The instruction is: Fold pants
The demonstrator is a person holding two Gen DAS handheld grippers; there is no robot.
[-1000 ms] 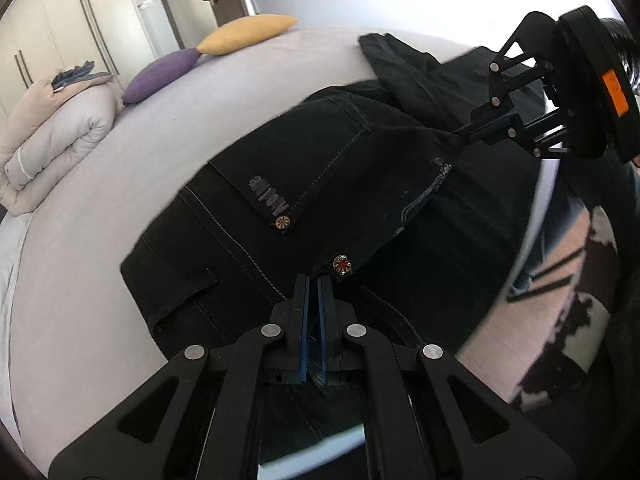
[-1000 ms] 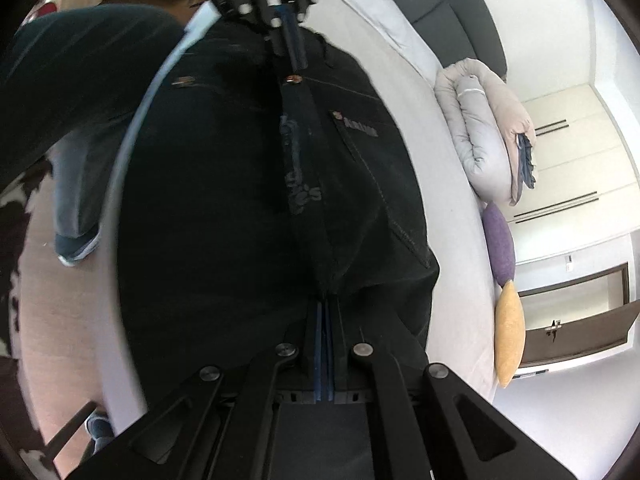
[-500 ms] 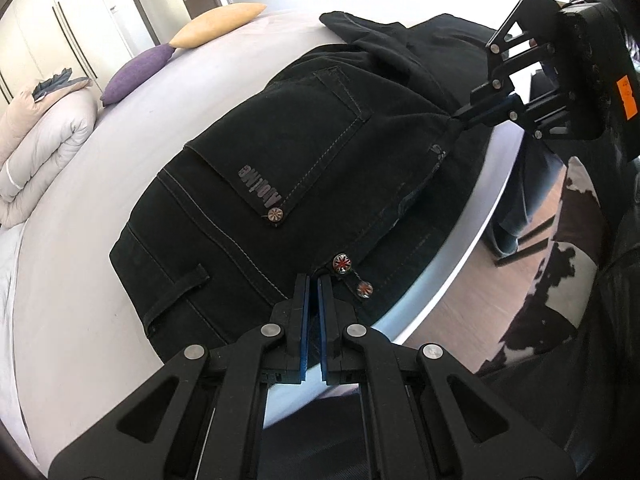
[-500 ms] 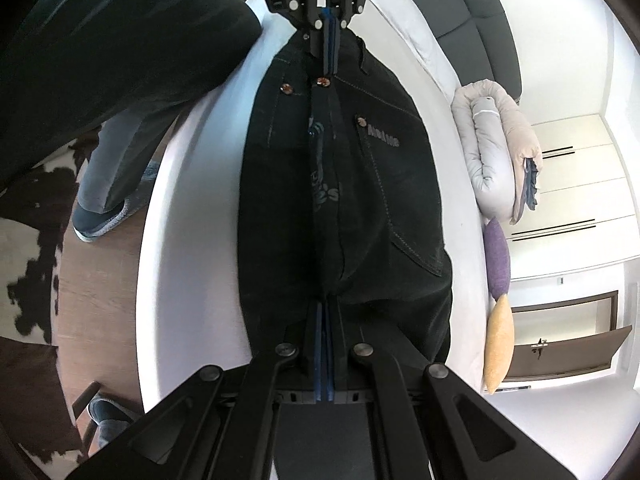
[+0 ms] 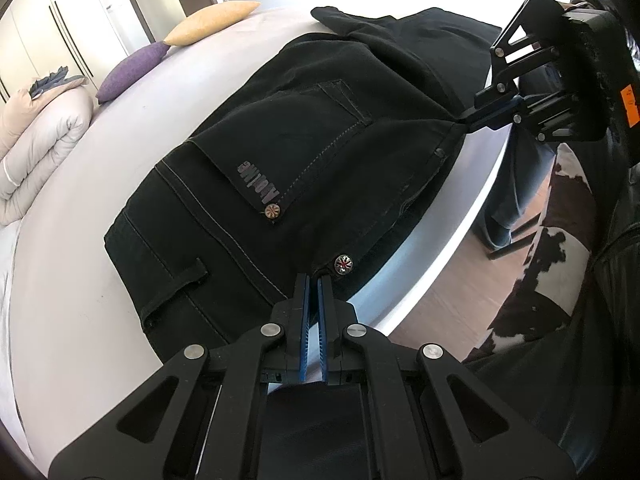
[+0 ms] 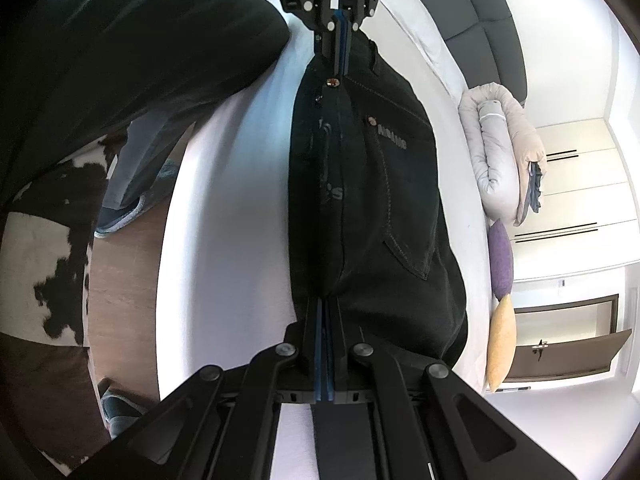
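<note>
Black pants (image 5: 304, 160) lie folded lengthwise on the white bed (image 5: 72, 248), back pocket with grey lettering facing up. My left gripper (image 5: 313, 280) is shut on the waistband edge, right beside a metal button. My right gripper (image 5: 466, 122) appears at the upper right of the left wrist view, pinching the fold edge by the crotch. In the right wrist view the right gripper (image 6: 327, 300) is shut on the pants (image 6: 380, 208), and the left gripper (image 6: 340, 66) pinches the far end. The edge between them runs taut near the bed's side.
A rolled beige duvet (image 5: 36, 148), a purple pillow (image 5: 132, 68) and a yellow pillow (image 5: 212, 22) lie on the far part of the bed. White wardrobes (image 6: 580, 200) and a brown door stand beyond. A person's legs (image 6: 132, 168) stand on wooden floor beside a cowhide rug (image 6: 44, 264).
Both grippers carried the pants inward over the bed and lowered them. The cloth hung over the bed's side before; it now rests flat on the mattress with white sheet showing along its edge.
</note>
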